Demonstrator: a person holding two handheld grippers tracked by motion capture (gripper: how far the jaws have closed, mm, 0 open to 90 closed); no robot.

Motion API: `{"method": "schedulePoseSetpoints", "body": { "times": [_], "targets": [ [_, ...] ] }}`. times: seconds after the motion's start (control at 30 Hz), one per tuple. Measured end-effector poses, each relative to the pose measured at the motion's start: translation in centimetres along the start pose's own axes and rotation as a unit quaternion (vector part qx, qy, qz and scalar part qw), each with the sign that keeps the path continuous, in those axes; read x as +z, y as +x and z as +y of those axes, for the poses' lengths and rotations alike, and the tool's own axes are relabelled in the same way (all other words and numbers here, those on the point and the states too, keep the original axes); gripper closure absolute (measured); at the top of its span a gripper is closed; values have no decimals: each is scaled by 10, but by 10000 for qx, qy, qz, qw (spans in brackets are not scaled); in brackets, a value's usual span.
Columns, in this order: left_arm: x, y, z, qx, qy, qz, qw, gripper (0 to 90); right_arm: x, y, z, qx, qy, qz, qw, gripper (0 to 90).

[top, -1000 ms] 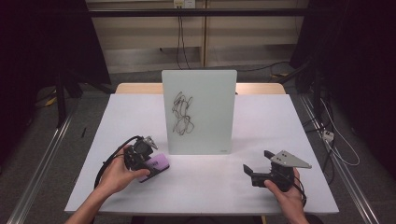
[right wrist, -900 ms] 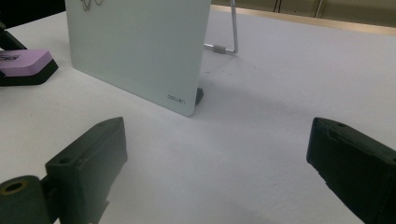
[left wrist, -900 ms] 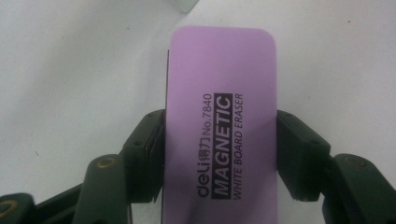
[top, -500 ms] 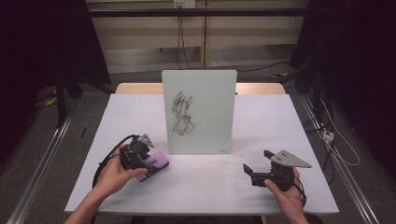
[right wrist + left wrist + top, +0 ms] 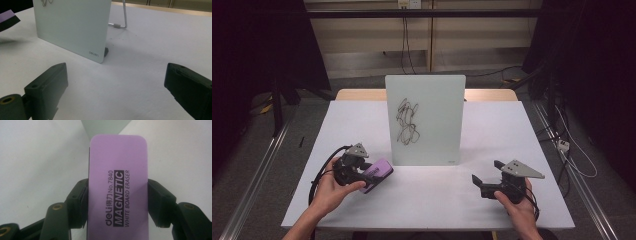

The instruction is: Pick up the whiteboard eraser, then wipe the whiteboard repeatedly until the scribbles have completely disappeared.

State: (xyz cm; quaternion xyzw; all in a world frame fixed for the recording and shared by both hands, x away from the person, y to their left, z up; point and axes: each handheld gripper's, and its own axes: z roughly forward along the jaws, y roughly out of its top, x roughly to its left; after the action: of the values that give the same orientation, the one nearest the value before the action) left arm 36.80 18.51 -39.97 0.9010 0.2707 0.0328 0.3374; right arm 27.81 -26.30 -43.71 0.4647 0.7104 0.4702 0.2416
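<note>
So the purple whiteboard eraser (image 5: 376,175) is being gripped by the left gripper (image 5: 364,172), with the jaws pressed flat against both long sides of it; in the left gripper view the eraser (image 5: 117,192) is seen clamped between the two black pads, label facing up. On the high view it's being held at about 8 o'clock from the table's middle, just off the lower left corner of the whiteboard (image 5: 426,120).

Compared with a second ago, the eraser is being carried a bit higher and closer to the board. Back then it was being held lower against the white table (image 5: 362,115), and now its far end is being tipped up toward the board's bottom edge, close to it but not touching. The squeeze looks the same as before, no loosening being seen.

The black scribble (image 5: 407,121) on the board is being left untouched, same shape as earlier. The board itself is being propped upright on its stand at roughly 12 o'clock from the table's middle.

The right gripper (image 5: 486,181) is being held in the same spot at around 4 o'clock, jaws spread wide with nothing between them; in the right gripper view just bare table is seen between its fingers (image 5: 47,87), with the board's lower corner (image 5: 75,27) beyond.
</note>
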Motion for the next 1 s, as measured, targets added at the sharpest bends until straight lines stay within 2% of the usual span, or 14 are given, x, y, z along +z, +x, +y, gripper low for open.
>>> {"method": "schedulePoseSetpoints", "body": {
  "times": [0.27,0.4,0.6,0.83,0.9,1.0],
  "targets": [
    [-7,-4,-1,7,-467,54,9989,408,-1,1,0,-31,4,22,10000,49],
    [-10,-4,-2,-5,-563,29,9984,408,-2,1,0,-19,7,48,10000,47],
    [-10,-4,-4,-89,-645,119,9978,408,-1,2,0,-26,-15,82,10000,47],
    [-12,-6,-5,46,-841,71,9964,408,2,1,1,-17,-5,28,10000,48],
    [-13,-9,-5,57,-884,137,9960,408,1,1,1,-12,-10,18,10000,47],
    [-16,-10,-5,114,-1078,152,9940,408,1,1,1,16,-11,16,10000,47]
  ]
}}
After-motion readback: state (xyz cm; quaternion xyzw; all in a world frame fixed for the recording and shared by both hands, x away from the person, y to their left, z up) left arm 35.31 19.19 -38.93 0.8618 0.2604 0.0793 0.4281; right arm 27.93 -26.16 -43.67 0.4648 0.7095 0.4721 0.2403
